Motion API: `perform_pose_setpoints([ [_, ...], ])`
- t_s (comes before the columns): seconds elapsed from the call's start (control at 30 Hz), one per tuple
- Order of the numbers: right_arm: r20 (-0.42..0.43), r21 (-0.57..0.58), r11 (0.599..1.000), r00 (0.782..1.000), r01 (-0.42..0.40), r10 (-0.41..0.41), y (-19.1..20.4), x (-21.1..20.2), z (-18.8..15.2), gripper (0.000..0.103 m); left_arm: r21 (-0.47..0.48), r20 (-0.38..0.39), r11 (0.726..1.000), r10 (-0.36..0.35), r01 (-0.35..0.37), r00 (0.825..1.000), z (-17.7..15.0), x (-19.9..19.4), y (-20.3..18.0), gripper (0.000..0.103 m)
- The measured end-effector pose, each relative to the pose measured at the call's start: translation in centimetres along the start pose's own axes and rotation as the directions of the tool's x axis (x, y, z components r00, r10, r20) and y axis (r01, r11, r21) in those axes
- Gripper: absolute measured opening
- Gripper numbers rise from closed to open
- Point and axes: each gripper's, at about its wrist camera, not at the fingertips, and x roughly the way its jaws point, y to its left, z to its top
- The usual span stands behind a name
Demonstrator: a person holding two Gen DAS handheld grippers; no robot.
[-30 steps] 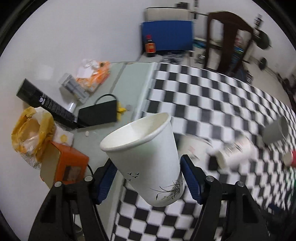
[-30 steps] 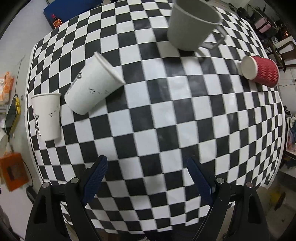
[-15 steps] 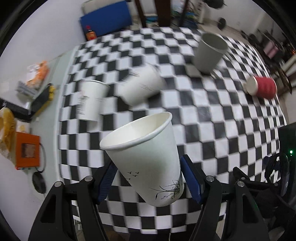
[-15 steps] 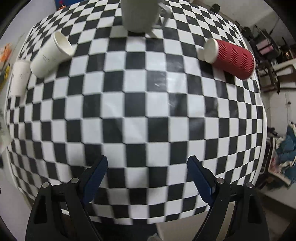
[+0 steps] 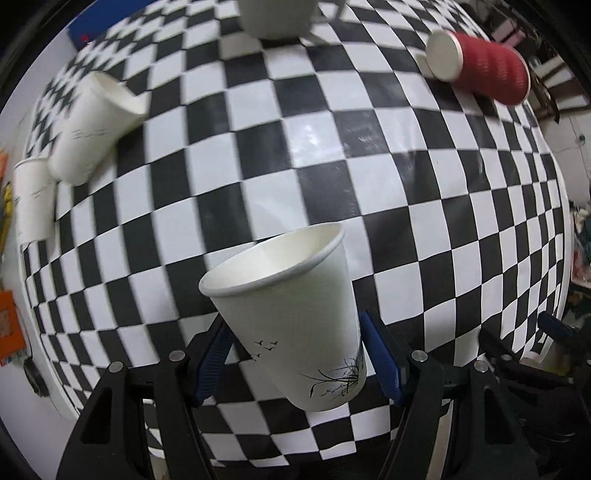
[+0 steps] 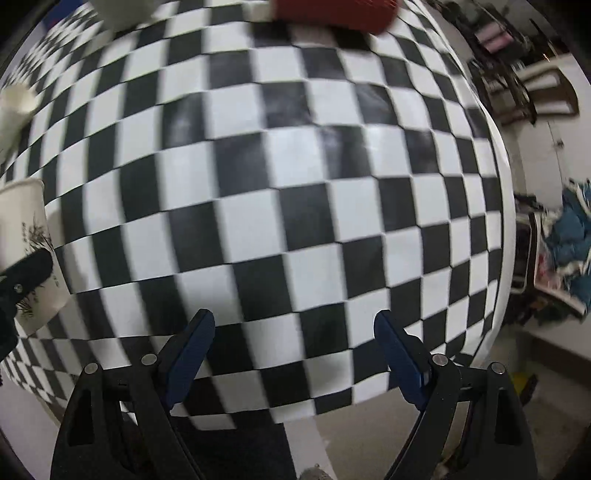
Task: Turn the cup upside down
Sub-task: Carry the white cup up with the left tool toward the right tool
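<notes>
My left gripper is shut on a white paper cup with a black plant print. It holds the cup by its lower sides, mouth pointing away and tilted toward the checkered tablecloth. The same cup shows at the left edge of the right wrist view, with a left finger across it. My right gripper is open and empty above the table's near edge.
A white paper cup lies on its side at the left, another lies beside it. A grey mug stands at the far edge. A red ribbed cup lies on its side at the far right.
My left gripper has swung with the cup from the side counter over the table and tipped downward. My right gripper has moved right and closer to the table; the view is blurred.
</notes>
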Motion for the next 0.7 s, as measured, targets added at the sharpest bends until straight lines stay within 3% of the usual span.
perform_pose_setpoints([
  [0.4,-0.007,0.073,0.997,1.0,-0.02,0.02,-2.7,0.7,0.0,0.089,-0.004,-0.074,1.0,-0.004,0.004,0.997,3.8,3.2,-0.9,0.069],
  [0.53,-0.004,0.079,0.997,1.0,-0.021,0.022,-2.6,0.5,0.1,0.089,-0.002,-0.066,1.0,0.006,-0.007,0.998,4.4,3.0,-0.4,0.09],
  [0.7,-0.004,0.081,0.996,1.0,-0.027,0.027,-2.2,0.3,0.3,0.089,-0.021,-0.04,1.0,0.012,-0.013,0.999,5.8,2.4,-0.3,0.091],
])
